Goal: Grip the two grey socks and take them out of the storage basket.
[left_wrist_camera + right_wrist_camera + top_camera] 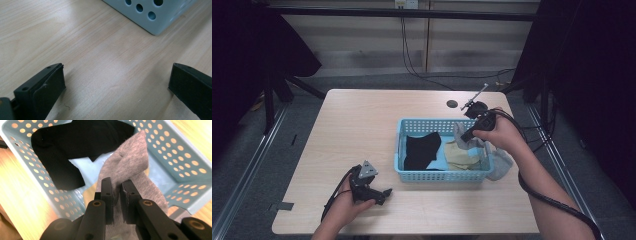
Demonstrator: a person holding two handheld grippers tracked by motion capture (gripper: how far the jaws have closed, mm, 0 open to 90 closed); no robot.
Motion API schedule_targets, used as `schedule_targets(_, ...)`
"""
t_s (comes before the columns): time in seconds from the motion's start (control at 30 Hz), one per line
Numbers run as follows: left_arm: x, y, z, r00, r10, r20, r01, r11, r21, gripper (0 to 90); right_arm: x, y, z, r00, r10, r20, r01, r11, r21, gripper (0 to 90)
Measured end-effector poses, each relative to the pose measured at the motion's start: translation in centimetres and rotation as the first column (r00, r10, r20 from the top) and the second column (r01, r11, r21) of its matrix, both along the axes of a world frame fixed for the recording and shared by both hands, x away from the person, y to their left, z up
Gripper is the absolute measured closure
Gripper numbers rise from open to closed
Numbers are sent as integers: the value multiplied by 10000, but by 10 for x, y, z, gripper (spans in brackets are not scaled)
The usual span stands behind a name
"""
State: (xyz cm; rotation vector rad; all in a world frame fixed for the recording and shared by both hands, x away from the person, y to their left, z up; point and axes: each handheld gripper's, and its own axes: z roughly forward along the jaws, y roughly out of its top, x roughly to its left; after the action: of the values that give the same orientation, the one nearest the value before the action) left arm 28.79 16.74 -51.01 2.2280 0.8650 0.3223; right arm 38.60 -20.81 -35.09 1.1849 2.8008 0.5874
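A light blue perforated basket (401,150) stands right of the table's middle. Inside lie a black sock (421,150) and a beige sock (462,156). My right gripper (465,136) hovers over the basket's right part, shut on a grey sock (130,162) that drapes over the right rim (499,165). In the right gripper view the grey sock is pinched between the jaws, with the black sock (65,142) and basket (180,157) below. My left gripper (387,192) rests low near the table's front, open, its jaws wide apart over bare wood (112,72), a basket corner (155,22) just ahead.
The light wooden table (362,120) has a dark round hole (452,104) near its far edge. Cables trail from both grippers and along the floor behind. Dark curtains and metal frame rails flank the table on both sides.
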Motion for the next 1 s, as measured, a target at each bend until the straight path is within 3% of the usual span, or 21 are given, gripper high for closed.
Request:
schedule_targets(0.43,0,0,0,10000,-7,-1,7,10000,-6,0,-1,-18,16,9996,-202,190,203,9998,-25,819)
schedule_targets(0.6,0,0,0,10000,-7,-2,7,10000,-3,0,-2,-32,20,9983,-516,265,514,9987,52,818)
schedule_targets(1.0,0,0,0,10000,-4,1,4,10000,-4,0,-6,-56,23,9950,-928,371,923,9956,149,817)
